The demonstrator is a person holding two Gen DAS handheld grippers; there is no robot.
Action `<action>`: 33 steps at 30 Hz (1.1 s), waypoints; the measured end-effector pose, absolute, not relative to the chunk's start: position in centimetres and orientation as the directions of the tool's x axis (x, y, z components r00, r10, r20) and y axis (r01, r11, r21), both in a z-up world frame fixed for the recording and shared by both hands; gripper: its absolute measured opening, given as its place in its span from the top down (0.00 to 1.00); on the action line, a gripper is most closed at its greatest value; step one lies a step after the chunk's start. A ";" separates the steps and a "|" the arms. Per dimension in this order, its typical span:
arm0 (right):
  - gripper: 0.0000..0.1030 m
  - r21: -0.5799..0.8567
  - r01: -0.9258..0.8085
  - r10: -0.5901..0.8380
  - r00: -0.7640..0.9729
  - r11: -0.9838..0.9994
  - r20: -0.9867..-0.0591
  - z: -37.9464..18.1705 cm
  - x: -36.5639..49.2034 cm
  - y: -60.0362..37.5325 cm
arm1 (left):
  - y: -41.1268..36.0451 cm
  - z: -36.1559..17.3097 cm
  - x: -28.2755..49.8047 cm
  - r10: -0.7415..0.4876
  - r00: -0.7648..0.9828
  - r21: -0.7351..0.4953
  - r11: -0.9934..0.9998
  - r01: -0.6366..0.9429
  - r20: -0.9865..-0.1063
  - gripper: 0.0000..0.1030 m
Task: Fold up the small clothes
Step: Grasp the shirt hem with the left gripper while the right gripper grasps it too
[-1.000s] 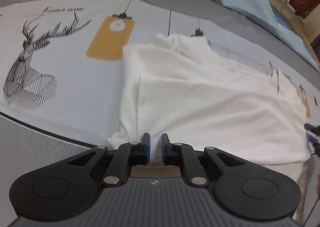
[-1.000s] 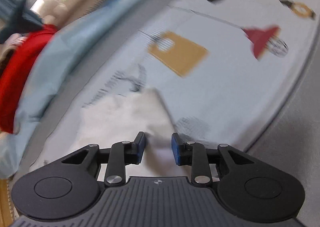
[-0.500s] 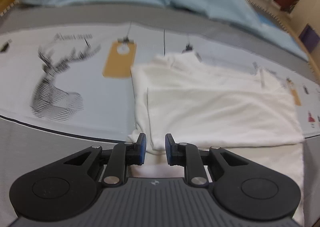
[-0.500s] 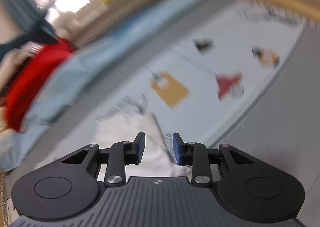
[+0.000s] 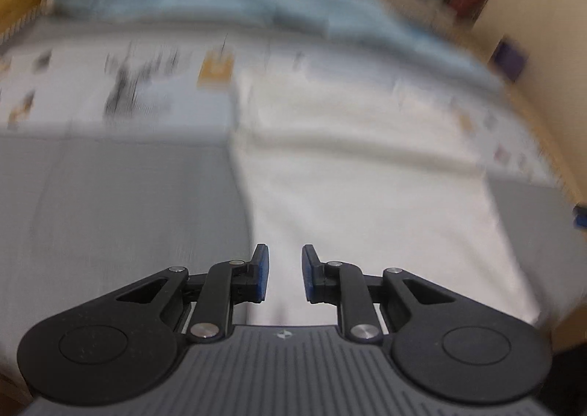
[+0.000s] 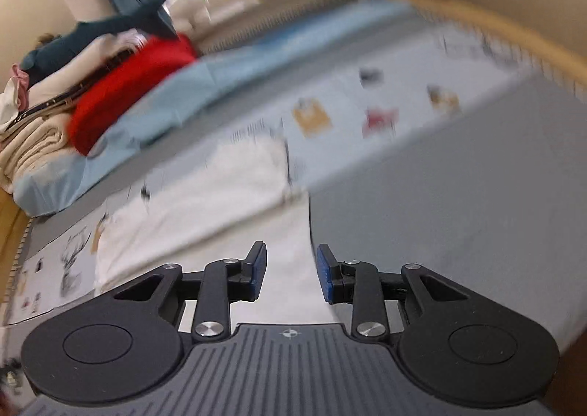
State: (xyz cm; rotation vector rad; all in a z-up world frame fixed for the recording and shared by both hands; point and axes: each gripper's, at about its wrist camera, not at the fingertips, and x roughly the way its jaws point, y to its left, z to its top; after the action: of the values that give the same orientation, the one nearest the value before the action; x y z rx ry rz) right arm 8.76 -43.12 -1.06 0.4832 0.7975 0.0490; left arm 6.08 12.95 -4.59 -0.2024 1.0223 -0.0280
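Observation:
A white garment (image 5: 359,166) lies partly folded on the bed, its near part reaching toward me; it also shows in the right wrist view (image 6: 220,203). My left gripper (image 5: 284,273) is open and empty, above the garment's near left edge. My right gripper (image 6: 290,271) is open and empty, above the garment's near right edge. Both views are motion-blurred.
The garment rests on a printed pale sheet (image 5: 73,97) with a grey border (image 5: 110,196). A light blue duvet (image 6: 220,78) and a red cushion (image 6: 124,82) lie at the back. A wooden bed rail (image 6: 513,34) runs along the right.
Both grippers have pulled back toward the near edge of the bed and risen, so more of the garment and the grey border shows. Their jaws have opened a little wider.

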 end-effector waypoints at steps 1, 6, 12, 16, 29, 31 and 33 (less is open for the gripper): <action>0.69 0.412 0.121 0.216 0.702 0.903 -0.678 -1.3 8.5 -43.2 | 13.0 -5.0 5.6 -0.125 0.511 -0.185 0.980 -0.069 -0.850 0.80; 0.69 0.358 0.106 0.216 0.630 0.928 -0.746 -4.1 7.4 -43.6 | 13.4 -8.5 4.4 -0.164 0.390 -0.210 0.975 -0.078 -0.906 0.80; 0.69 0.333 0.192 0.197 0.507 0.923 -0.839 -10.4 5.6 -42.9 | 13.2 -11.2 3.5 -0.141 0.311 -0.188 0.974 -0.128 -0.940 0.79; 0.69 0.233 0.169 0.133 0.459 0.958 -0.879 -12.0 5.3 -41.3 | 13.8 -11.7 3.7 -0.152 0.295 -0.201 0.969 -0.144 -0.943 0.79; 0.68 0.145 0.128 0.083 0.398 0.981 -0.913 -13.4 5.5 -39.9 | 13.1 -13.7 3.9 -0.118 0.213 -0.149 0.980 -0.136 -0.970 0.79; 0.79 0.156 0.121 0.095 0.403 0.980 -0.910 -13.4 5.6 -39.9 | 13.0 -13.7 3.9 -0.115 0.215 -0.144 0.981 -0.127 -0.970 0.82; 0.92 0.163 0.113 0.104 0.410 0.980 -0.906 -13.3 5.6 -39.9 | 12.9 -13.6 3.9 -0.108 0.221 -0.137 0.983 -0.122 -0.969 0.92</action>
State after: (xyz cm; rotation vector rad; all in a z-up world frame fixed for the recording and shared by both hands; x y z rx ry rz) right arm 5.64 -39.91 -13.33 0.2116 1.1510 -0.0059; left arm 3.86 12.91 -13.58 -0.1990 1.3509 0.0095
